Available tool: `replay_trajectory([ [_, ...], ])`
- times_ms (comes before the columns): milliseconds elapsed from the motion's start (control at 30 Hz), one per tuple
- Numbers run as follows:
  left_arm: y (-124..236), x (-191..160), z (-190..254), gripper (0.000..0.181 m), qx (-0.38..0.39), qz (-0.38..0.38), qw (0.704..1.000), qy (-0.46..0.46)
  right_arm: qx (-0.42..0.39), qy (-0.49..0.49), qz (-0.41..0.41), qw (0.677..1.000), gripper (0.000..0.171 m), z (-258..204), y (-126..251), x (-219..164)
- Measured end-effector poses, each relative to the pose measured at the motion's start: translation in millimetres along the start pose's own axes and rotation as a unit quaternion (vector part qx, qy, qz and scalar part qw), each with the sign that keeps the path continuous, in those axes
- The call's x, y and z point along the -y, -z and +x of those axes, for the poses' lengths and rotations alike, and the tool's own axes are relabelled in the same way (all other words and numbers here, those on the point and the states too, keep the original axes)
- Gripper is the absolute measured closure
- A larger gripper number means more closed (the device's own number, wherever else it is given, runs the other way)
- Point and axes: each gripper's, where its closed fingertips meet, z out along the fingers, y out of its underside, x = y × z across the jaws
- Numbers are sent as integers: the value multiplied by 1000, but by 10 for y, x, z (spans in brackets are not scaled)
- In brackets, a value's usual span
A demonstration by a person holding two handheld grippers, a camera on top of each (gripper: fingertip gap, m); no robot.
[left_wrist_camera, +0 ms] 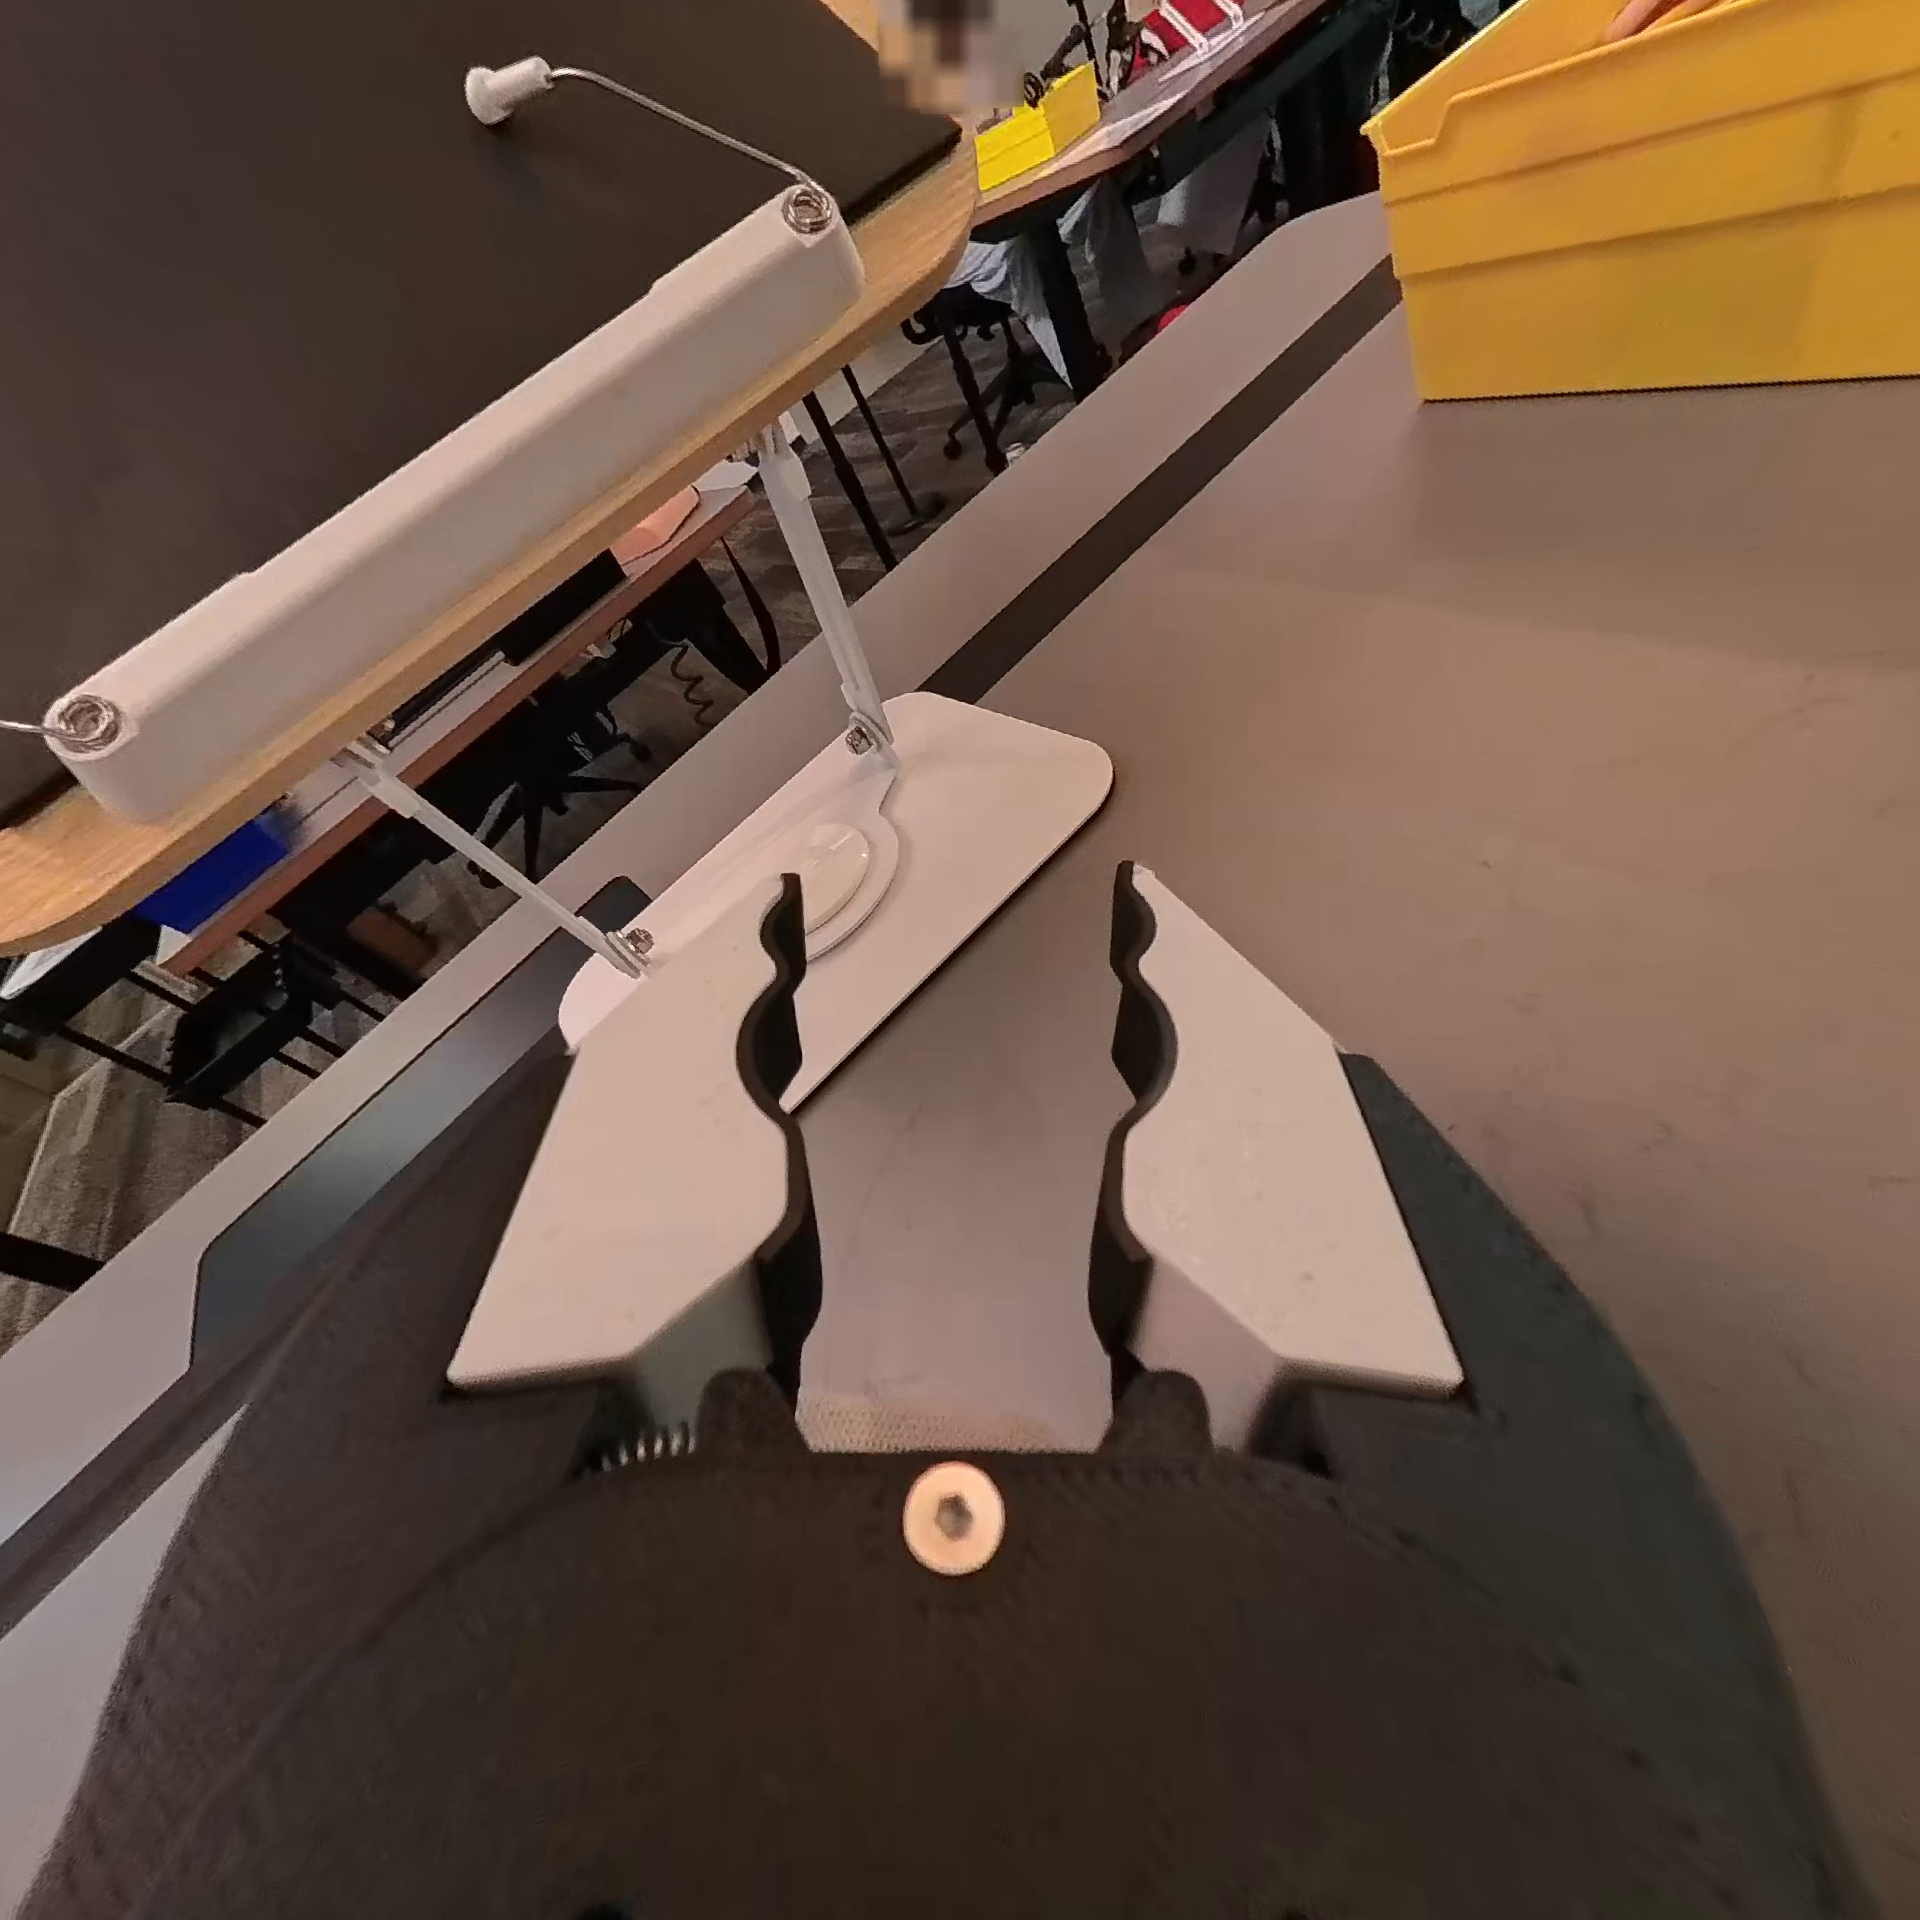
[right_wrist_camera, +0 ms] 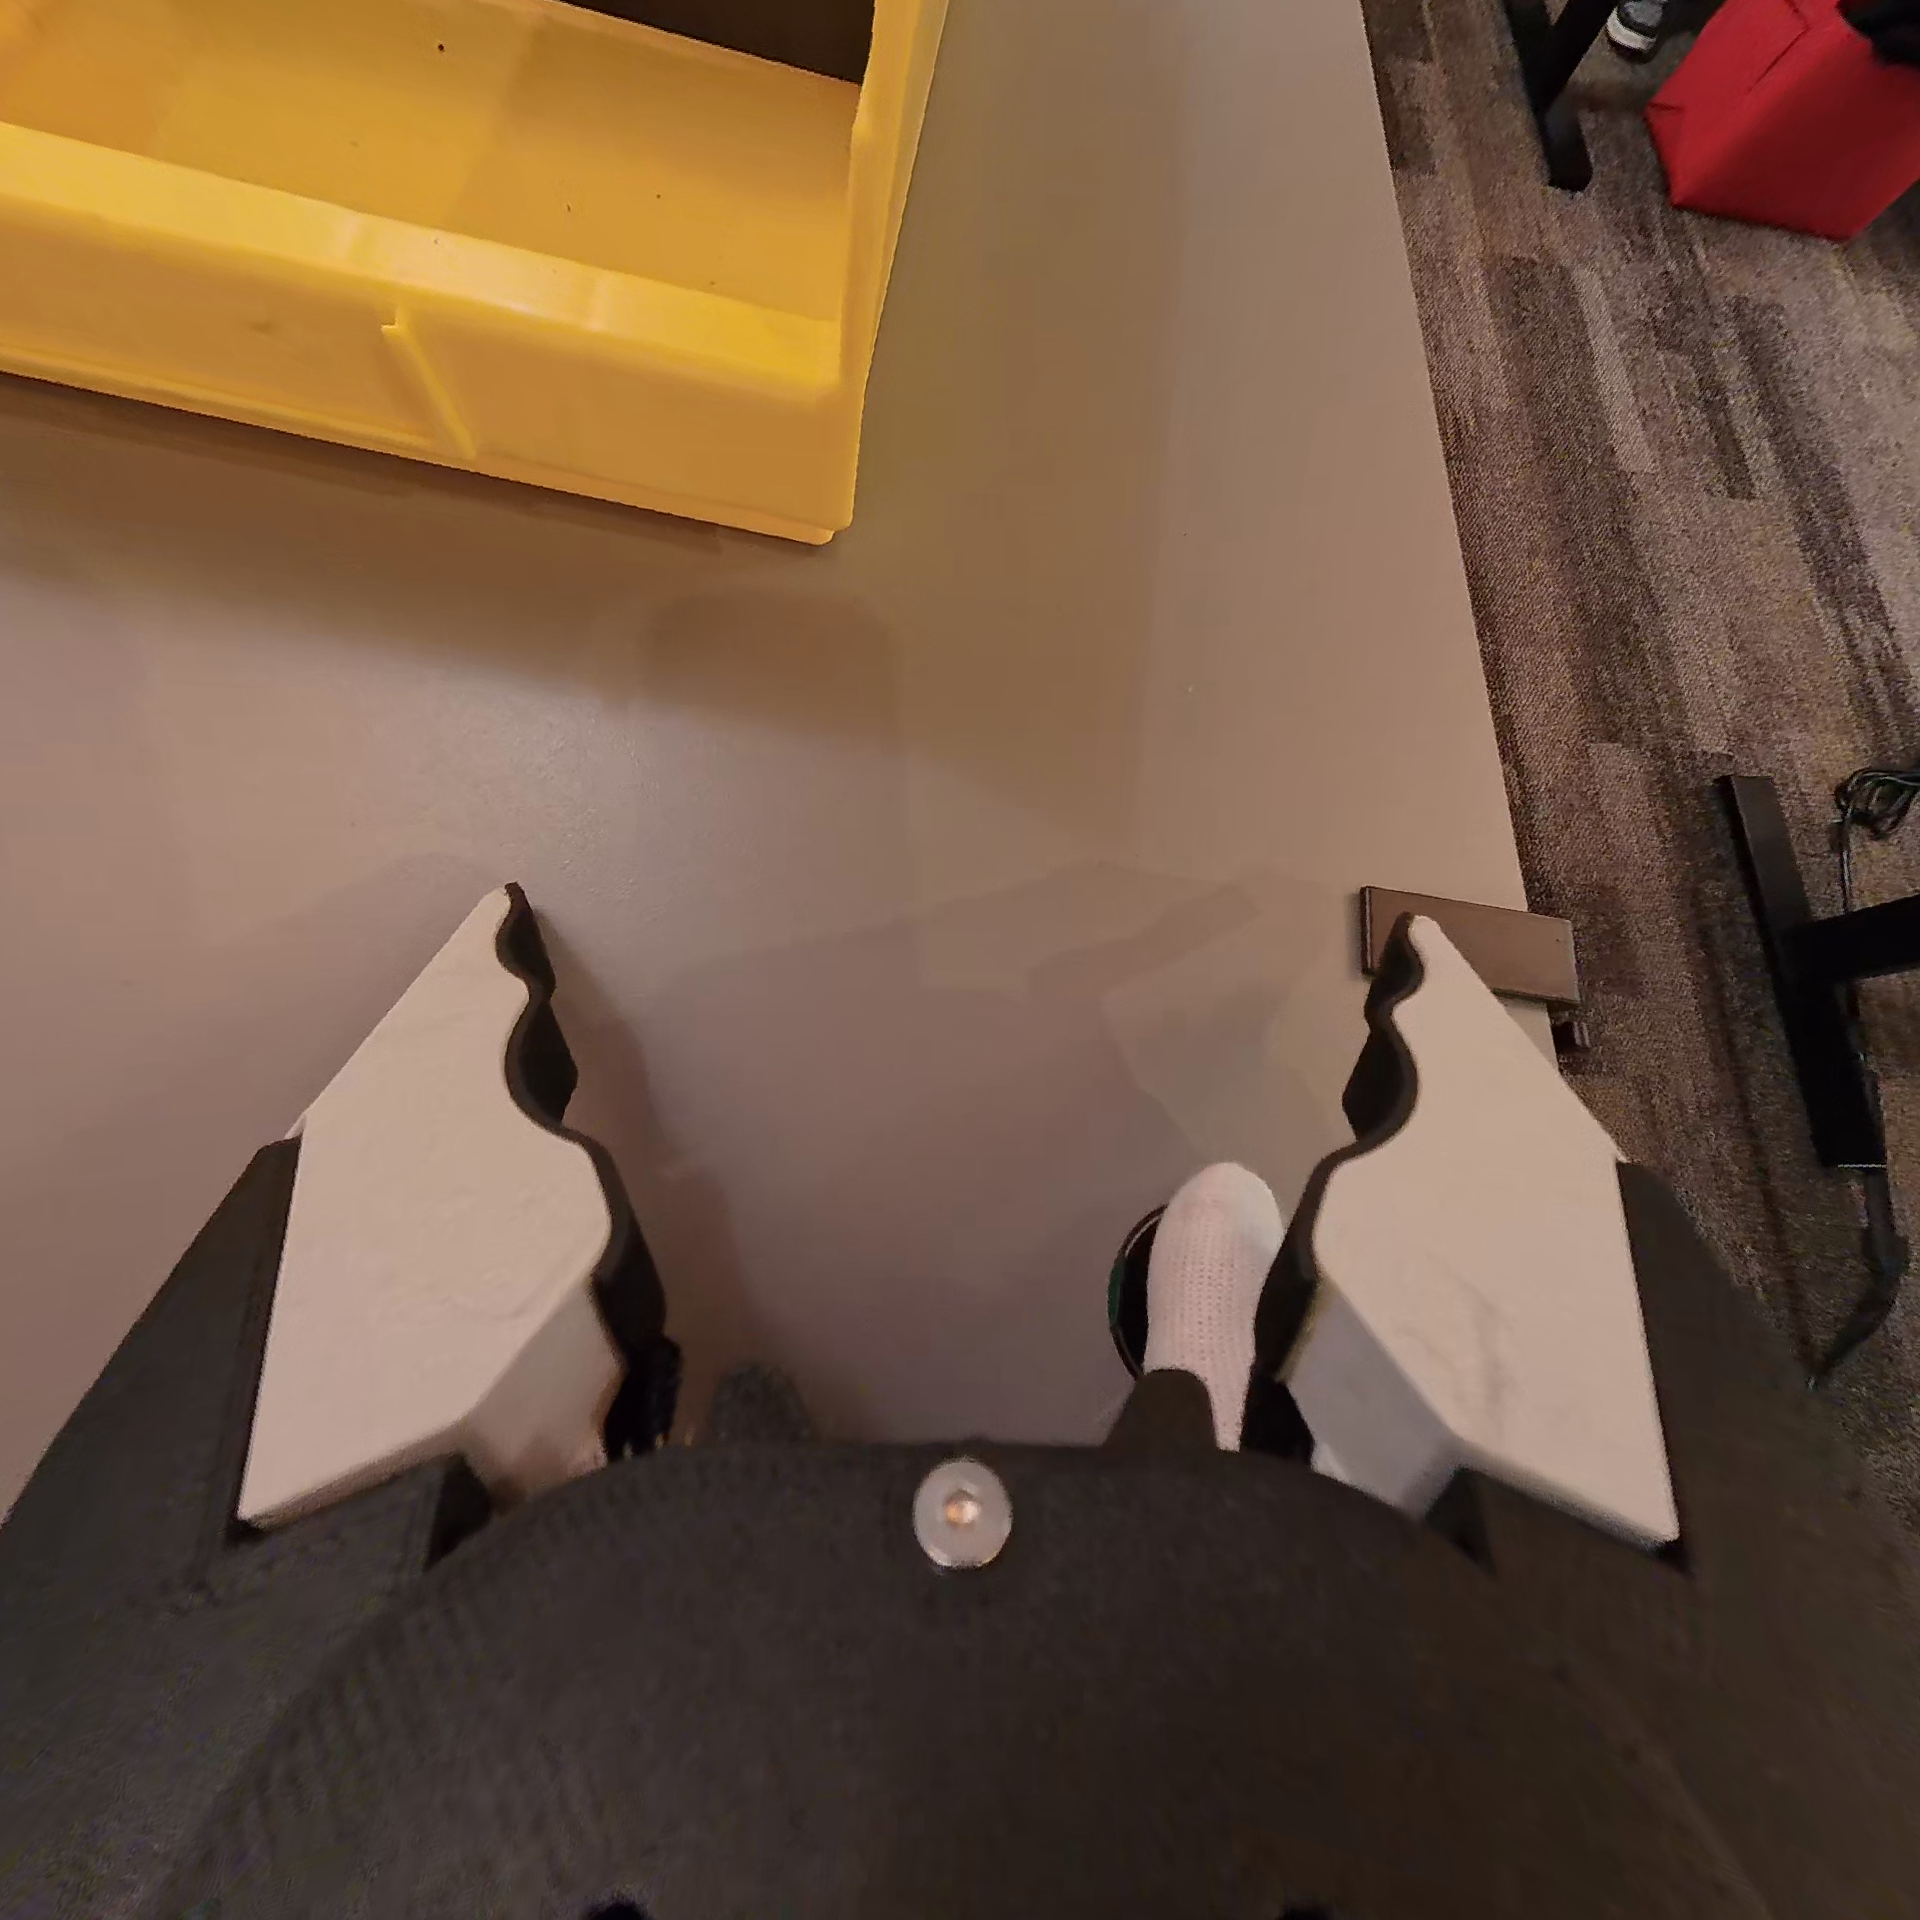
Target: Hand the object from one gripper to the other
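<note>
A grey table (right_wrist_camera: 727, 779) stands on mottled grey carpet (right_wrist_camera: 1662, 520). Beyond it are other desks (left_wrist_camera: 1122, 156) and office chairs (left_wrist_camera: 977, 353).

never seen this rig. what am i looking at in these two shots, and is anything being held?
No robot: a person carries two grippers, each with a camera looking along its fingers. One picture is from the left hand-held gripper, the other from the right hand-held gripper. Both are open and hold nothing. On the grey table stand a yellow bin and a white stand carrying a tilted wooden board with a black sheet. The object to hand over is not visible. A white-gloved finger shows beside the right gripper's finger.
</note>
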Motion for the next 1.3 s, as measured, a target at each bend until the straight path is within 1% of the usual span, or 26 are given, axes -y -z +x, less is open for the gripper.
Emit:
replay_trajectory([
  [867,-90,-306,184,124,-19,2,999,26,6,-4,-7,1000,24,-46,-219,-256],
  [1300,-119,-478,196,124,-18,2,999,45,4,-5,-6,1000,26,-65,-328,-373],
])
